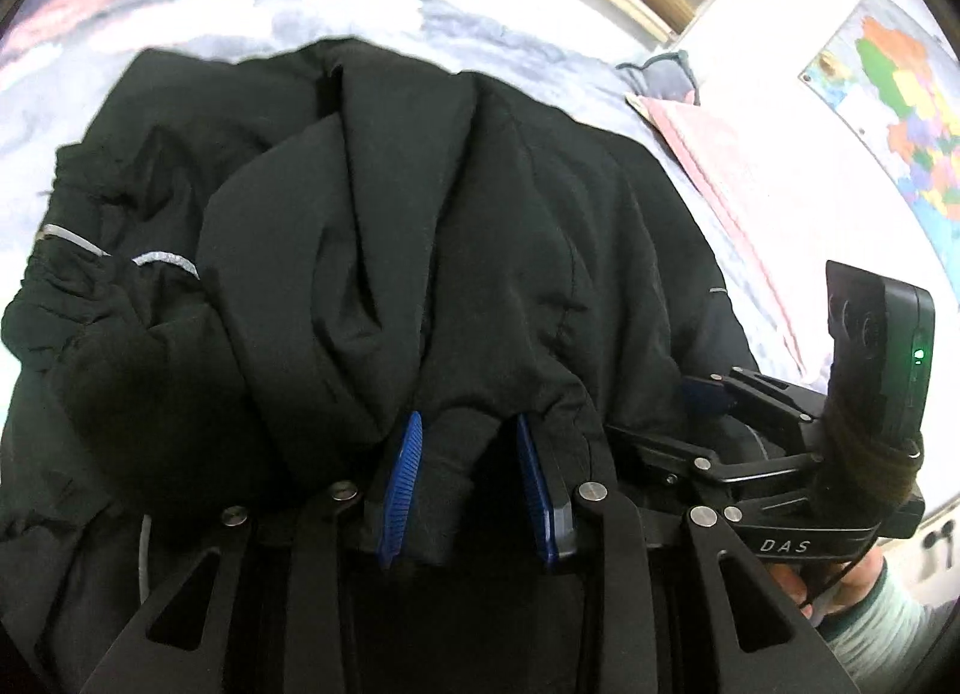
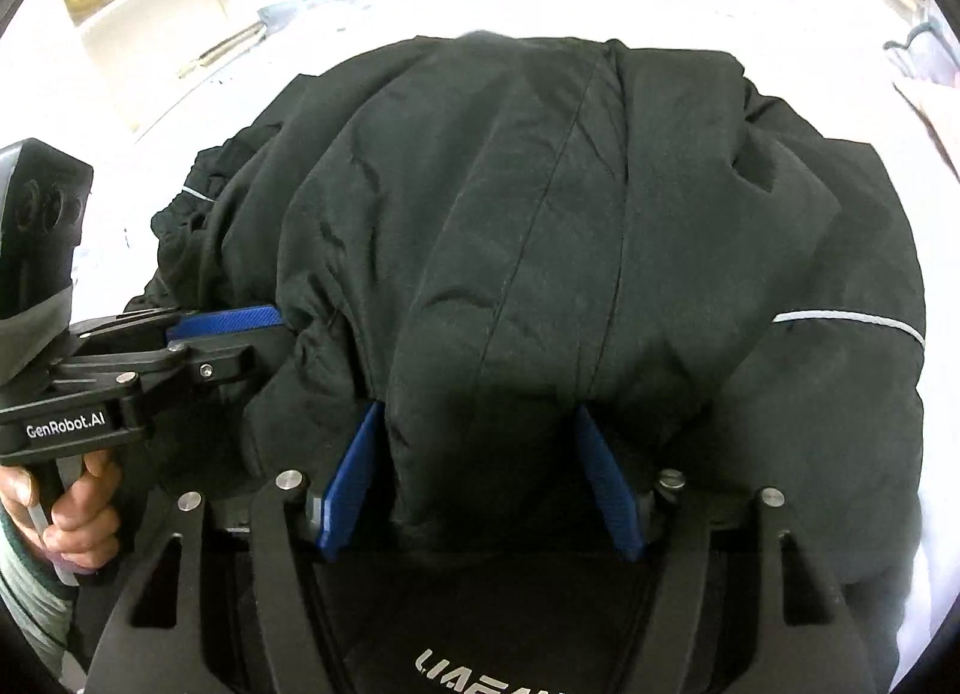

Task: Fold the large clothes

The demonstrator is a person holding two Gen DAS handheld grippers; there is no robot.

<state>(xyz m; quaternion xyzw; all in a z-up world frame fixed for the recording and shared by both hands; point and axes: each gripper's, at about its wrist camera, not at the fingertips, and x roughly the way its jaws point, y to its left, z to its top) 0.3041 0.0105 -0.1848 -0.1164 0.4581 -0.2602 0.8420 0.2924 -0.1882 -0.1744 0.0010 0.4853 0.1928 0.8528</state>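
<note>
I had both grippers, left and right, clamped on the jacket; it lay bunched on the bed, roughly halfway folded, I judged.

Left hand-held gripper has its blue pads clamped on a bunched fold. Right hand-held gripper sits at its 3 o'clock, jaws wider but gripping too.

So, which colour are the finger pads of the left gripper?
Blue, ribbed pads, seen best in the left wrist view, clamping the black jacket.
</note>
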